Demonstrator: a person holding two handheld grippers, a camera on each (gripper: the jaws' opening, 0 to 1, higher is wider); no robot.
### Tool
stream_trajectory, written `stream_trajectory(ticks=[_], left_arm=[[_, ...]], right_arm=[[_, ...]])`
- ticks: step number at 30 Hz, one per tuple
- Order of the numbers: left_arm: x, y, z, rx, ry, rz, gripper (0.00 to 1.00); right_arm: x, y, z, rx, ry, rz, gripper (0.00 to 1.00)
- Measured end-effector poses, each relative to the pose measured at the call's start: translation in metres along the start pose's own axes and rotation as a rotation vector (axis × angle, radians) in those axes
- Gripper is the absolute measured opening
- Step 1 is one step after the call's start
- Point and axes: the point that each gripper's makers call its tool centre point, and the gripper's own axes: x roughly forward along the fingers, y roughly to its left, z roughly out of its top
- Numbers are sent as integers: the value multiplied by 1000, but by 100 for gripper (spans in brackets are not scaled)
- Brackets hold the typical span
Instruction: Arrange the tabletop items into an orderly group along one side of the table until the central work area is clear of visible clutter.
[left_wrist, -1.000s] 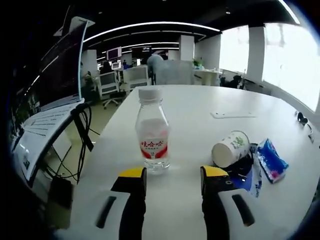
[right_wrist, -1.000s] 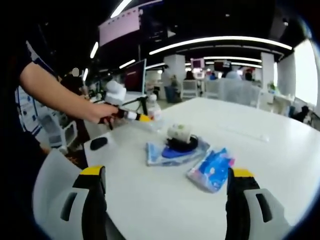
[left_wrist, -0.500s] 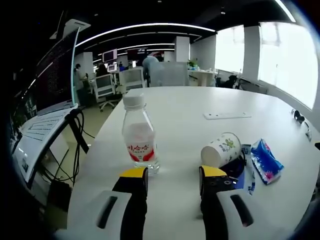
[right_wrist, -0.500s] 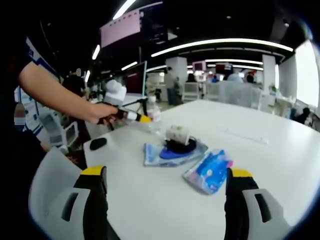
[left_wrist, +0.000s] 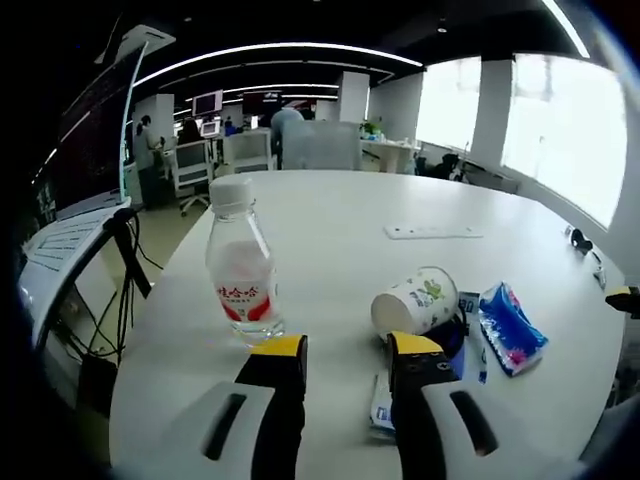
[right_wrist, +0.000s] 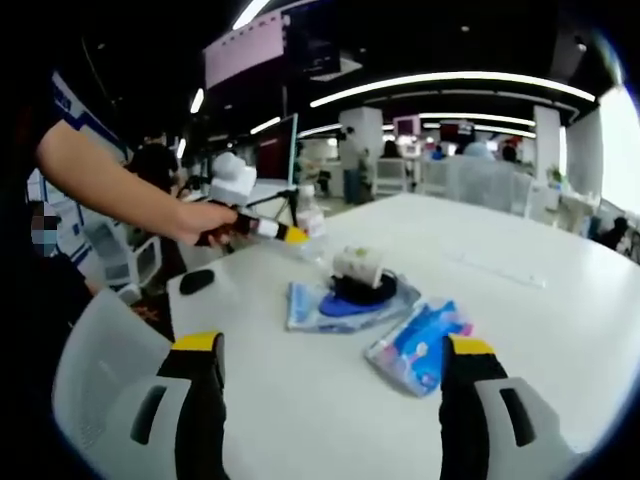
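Observation:
A clear water bottle (left_wrist: 243, 275) with a red label stands upright near the table's left edge. A white paper cup (left_wrist: 412, 300) lies on its side on a black round item atop a flat blue pouch (left_wrist: 462, 338). A blue tissue pack (left_wrist: 510, 325) lies beside them. My left gripper (left_wrist: 347, 350) is open, with nothing between its jaws, just short of the bottle and cup. In the right gripper view the right gripper (right_wrist: 334, 350) is open and wide, a little short of the tissue pack (right_wrist: 420, 340), pouch (right_wrist: 345, 305), cup (right_wrist: 358, 268) and bottle (right_wrist: 310, 215). A hand holds the left gripper (right_wrist: 280, 233) by the bottle.
A white strip (left_wrist: 432, 231) lies farther out on the white table (left_wrist: 330, 210). A monitor and papers on a stand (left_wrist: 80, 150) sit off the left edge. A small black object (right_wrist: 197, 282) lies by the table corner, and a white chair (right_wrist: 100, 370) stands at it. Small dark items (left_wrist: 580, 240) sit far right.
The left gripper's view has swung right, so the bottle sits further left and the cup nearer the jaws; its jaws stand a little closer together. The right gripper's view barely shifted.

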Motion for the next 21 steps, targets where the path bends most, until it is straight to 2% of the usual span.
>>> stream_trajectory(ticks=[9,16,21], left_arm=[[12,-15,-1,-36,35,-65,15],[23,-31,0,-33,41,-124,15],[30,-37,-6,-28,68,-133,13]], right_arm=[[7,-1,0,9,-2,23,85],[12,-5,-7,24,8,28,84],[12,-5,-10,57,-3,32,85]])
